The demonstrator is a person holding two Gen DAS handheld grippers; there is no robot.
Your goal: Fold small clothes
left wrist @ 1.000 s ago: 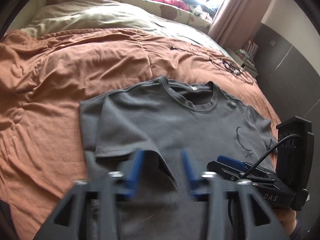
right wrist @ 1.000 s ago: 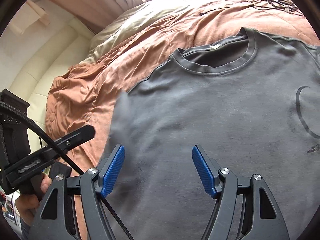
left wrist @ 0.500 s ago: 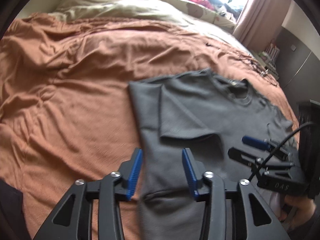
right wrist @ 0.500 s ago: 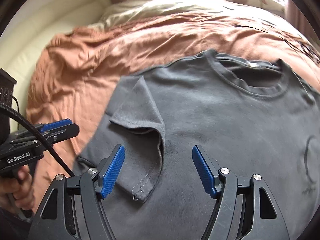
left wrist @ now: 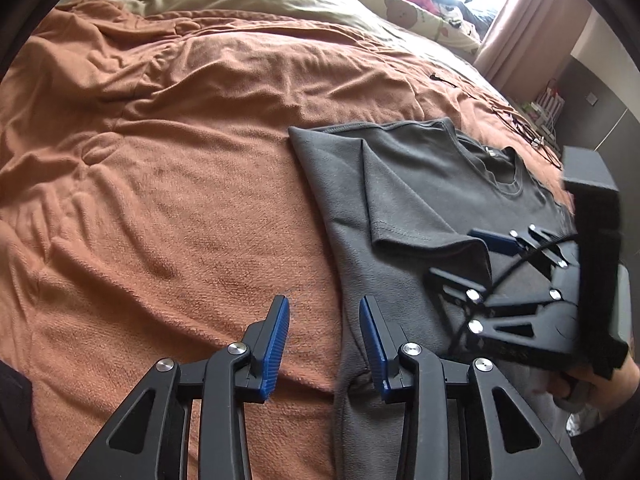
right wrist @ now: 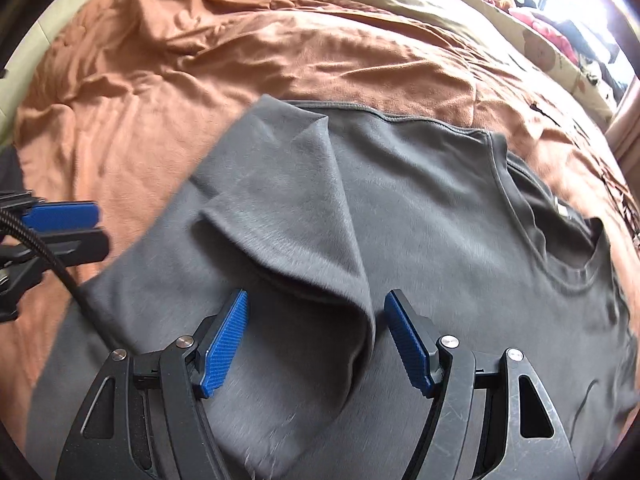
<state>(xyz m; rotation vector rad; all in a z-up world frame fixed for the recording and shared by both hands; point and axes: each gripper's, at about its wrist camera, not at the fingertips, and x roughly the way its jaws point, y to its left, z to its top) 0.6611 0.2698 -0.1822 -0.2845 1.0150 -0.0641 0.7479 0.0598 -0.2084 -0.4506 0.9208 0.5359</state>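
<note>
A dark grey T-shirt [left wrist: 404, 184] lies flat on the orange blanket, its left sleeve [left wrist: 412, 216] folded inward over the chest. In the right wrist view the shirt [right wrist: 440, 220] fills the middle, the folded sleeve [right wrist: 296, 216] ahead of the fingers. My left gripper [left wrist: 324, 332] is open and empty, over the shirt's left side edge where it meets the blanket. My right gripper [right wrist: 316, 332] is open and empty, just above the sleeve's hem; it also shows in the left wrist view [left wrist: 496, 256]. The left gripper's blue pad [right wrist: 60, 216] shows at the left edge.
The orange blanket [left wrist: 160, 168] covers the bed, wrinkled to the left. A beige duvet [left wrist: 248, 0], plush toys and clothes lie at the far end by the window. Cables [left wrist: 520, 120] lie on the blanket beyond the shirt's collar. A dark cabinet [left wrist: 600, 112] stands to the right.
Both grippers have swung left and pulled back from the shirt's middle. The left gripper now sits over the shirt's left edge, the right one over the folded sleeve. Both stayed open.
</note>
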